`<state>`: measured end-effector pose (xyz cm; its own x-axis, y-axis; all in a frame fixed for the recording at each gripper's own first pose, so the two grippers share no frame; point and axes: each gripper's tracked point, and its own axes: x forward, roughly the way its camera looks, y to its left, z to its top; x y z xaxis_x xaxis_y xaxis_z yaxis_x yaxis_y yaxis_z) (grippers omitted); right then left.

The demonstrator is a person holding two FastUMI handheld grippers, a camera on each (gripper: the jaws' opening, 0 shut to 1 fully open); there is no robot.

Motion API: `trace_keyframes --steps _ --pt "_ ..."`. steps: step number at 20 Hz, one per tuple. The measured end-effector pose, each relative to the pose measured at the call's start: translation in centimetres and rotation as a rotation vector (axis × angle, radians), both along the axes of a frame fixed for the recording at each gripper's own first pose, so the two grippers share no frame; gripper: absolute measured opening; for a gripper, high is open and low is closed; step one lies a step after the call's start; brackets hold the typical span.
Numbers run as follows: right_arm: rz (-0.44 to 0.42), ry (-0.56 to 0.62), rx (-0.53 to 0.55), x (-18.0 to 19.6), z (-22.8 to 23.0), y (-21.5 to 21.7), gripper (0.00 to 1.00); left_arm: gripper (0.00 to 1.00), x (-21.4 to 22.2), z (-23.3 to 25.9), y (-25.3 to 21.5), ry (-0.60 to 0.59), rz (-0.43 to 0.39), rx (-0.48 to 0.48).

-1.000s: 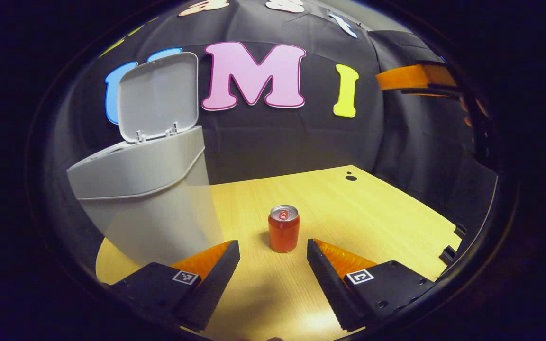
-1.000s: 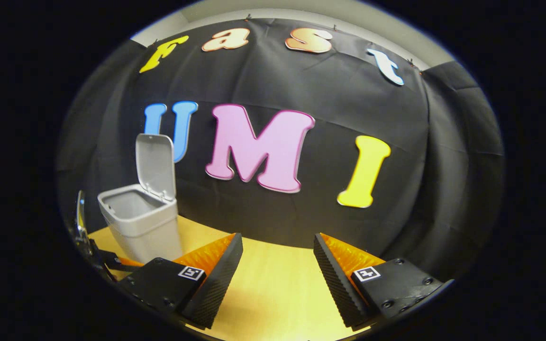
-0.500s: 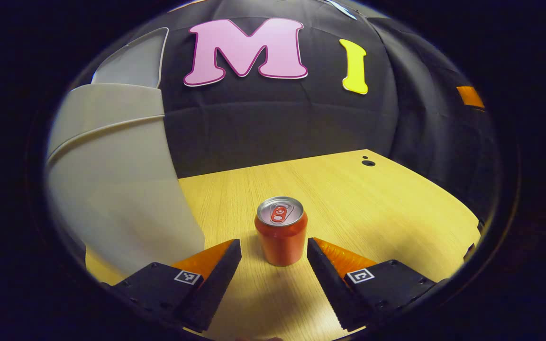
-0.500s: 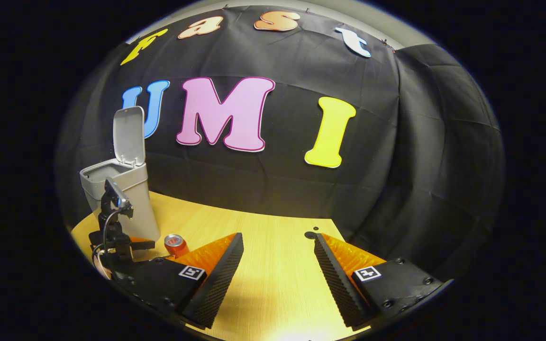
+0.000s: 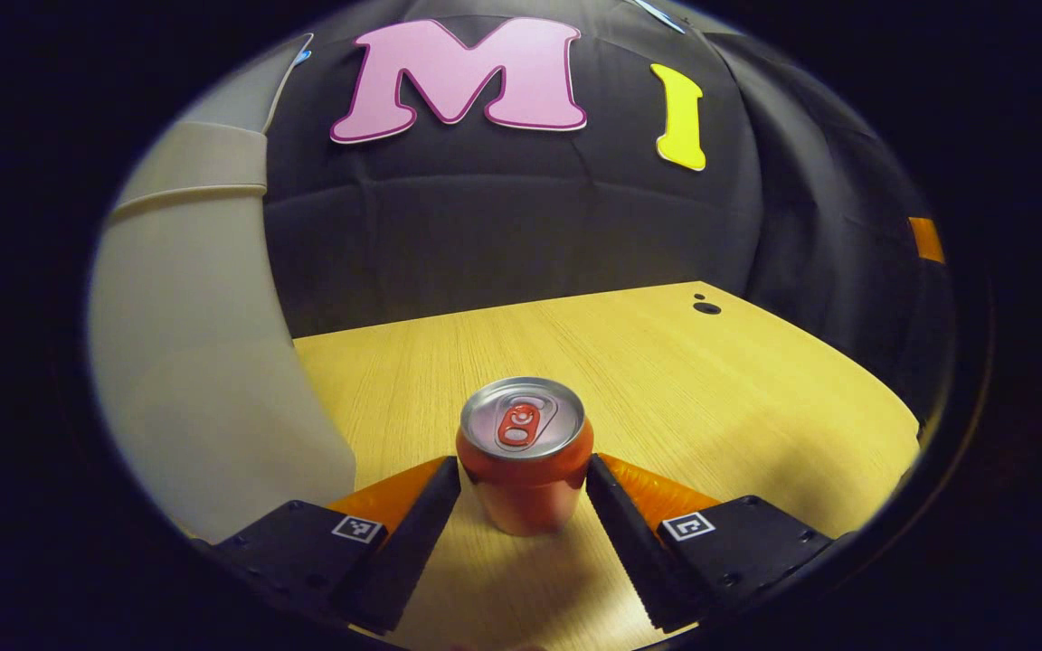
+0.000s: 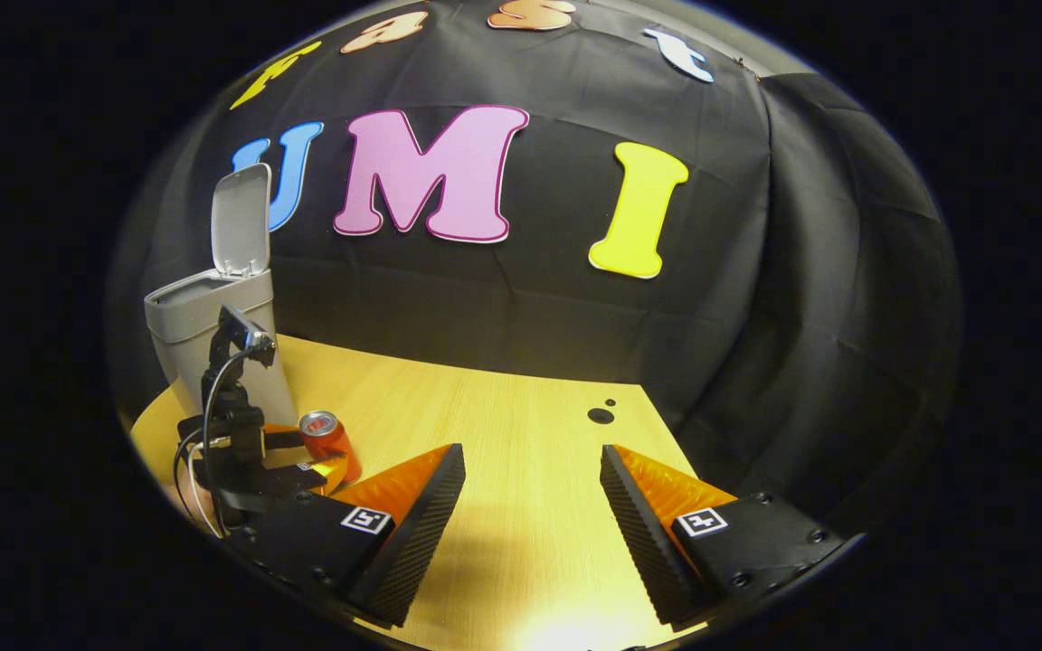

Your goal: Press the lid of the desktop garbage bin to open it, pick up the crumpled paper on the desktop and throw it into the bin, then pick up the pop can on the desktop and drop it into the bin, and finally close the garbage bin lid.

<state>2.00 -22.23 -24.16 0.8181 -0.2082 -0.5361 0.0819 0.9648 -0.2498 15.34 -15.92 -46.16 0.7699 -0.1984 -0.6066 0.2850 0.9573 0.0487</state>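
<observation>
A red pop can [image 5: 524, 479] with a silver top stands upright on the wooden table [image 5: 684, 389]. My left gripper [image 5: 523, 463] is open, with the can between its two fingertips, one close on each side. In the right gripper view, the same can [image 6: 329, 441] sits inside the left gripper [image 6: 299, 459], just in front of the grey bin [image 6: 186, 325]. The bin's lid [image 6: 241, 217] stands up, open. The bin wall [image 5: 195, 362] rises close on the left in the left gripper view. My right gripper [image 6: 532, 457] hangs open above the table with nothing between its fingers.
A small round hole [image 6: 600, 415] marks the tabletop near its far right corner, also visible as the hole [image 5: 706, 307] in the left gripper view. Black cloth walls close the booth behind and to the right. A hand holds the left gripper at the table's left edge.
My left gripper moved forward and lower until the can came between its fingers; the bin slid to the view's left. My right gripper dropped and turned, bringing the table and can into sight.
</observation>
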Motion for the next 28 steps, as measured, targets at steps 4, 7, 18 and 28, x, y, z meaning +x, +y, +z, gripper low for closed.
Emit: trace_keyframes --steps 4,7,18,28 --pt "-0.001 0.011 0.007 0.2 -0.4 -0.3 0.98 0.96 0.3 -0.2 -0.5 0.005 -0.006 -0.018" --pt "0.002 0.014 0.012 0.3 -0.5 -0.3 0.98 0.90 0.3 0.1 -0.8 0.011 -0.012 -0.036" --pt "-0.032 -0.024 0.046 0.8 2.3 -1.9 0.98 0.89 -0.9 15.6 -4.6 -0.158 -0.069 -0.117" --pt "-0.028 -0.111 0.080 3.1 7.2 -1.2 0.98 0.88 1.3 36.8 5.6 -0.399 0.120 -0.175"
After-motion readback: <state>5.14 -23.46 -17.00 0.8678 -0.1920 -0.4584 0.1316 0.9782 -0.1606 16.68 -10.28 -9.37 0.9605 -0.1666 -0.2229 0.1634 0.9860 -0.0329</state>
